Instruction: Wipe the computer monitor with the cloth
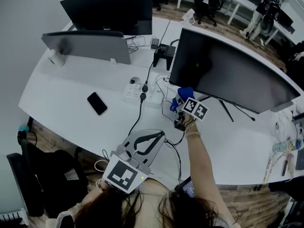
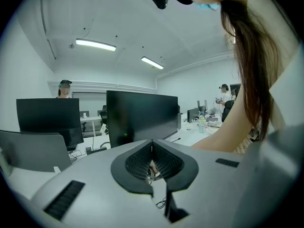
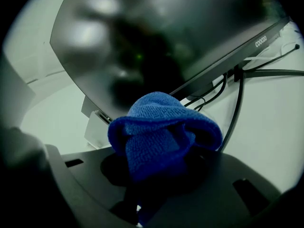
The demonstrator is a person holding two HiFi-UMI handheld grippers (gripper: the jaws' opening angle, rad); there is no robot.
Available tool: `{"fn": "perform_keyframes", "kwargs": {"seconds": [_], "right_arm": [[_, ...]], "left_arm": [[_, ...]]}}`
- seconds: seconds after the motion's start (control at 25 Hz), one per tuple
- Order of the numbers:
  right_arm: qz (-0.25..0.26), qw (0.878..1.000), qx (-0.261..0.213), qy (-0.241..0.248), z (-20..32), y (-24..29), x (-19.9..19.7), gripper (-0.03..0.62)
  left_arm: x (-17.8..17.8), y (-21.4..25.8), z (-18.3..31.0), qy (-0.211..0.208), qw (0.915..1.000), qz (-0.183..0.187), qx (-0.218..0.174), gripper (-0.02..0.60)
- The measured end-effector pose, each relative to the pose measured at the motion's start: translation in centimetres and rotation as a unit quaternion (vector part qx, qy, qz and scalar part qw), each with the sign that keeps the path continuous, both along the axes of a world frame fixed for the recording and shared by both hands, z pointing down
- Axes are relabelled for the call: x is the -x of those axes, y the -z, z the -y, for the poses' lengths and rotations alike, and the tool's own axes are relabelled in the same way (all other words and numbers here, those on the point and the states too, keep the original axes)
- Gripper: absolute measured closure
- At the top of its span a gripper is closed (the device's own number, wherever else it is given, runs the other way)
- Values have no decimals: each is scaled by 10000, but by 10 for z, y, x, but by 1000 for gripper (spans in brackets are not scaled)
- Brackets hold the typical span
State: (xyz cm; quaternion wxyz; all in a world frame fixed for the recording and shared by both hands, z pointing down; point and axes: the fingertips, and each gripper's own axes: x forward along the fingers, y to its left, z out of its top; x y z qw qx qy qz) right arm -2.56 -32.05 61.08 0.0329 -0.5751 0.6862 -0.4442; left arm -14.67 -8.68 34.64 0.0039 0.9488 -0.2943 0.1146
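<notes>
While the blue cloth [image 3: 161, 129] is clamped in the right gripper [image 1: 182, 103] near the monitor's [image 1: 228, 72] lower edge, the left gripper [image 2: 152, 145] is held closed, empty, over the desk's [image 1: 71, 115] front edge.

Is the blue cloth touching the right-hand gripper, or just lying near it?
Touching. In the right gripper view, the right gripper has its jaws closed on the bunched cloth.

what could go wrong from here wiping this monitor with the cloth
1. The cloth sits bunched in the right gripper, covering little beyond the tips, so a hard jaw edge might scrape the monitor.
2. Cables hang just under the monitor's lower edge; a low sweep could snag them.
</notes>
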Motion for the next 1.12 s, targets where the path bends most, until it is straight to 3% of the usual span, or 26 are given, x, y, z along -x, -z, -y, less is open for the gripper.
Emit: {"fn": "perform_keyframes", "kwargs": {"seconds": [0.24,0.84,1.12], "right_arm": [[-186,9997,37,-181,0,1,5,453],[-62,9991,27,-429,1,4,23,453],[-118,9997,-37,-222,2,9,41,452]], "left_arm": [[19,-1,9,-142,9999,-6,72,572],[40,0,24,-516,9984,-190,89,572],[53,1,29,-548,9980,-286,125,572]]}}
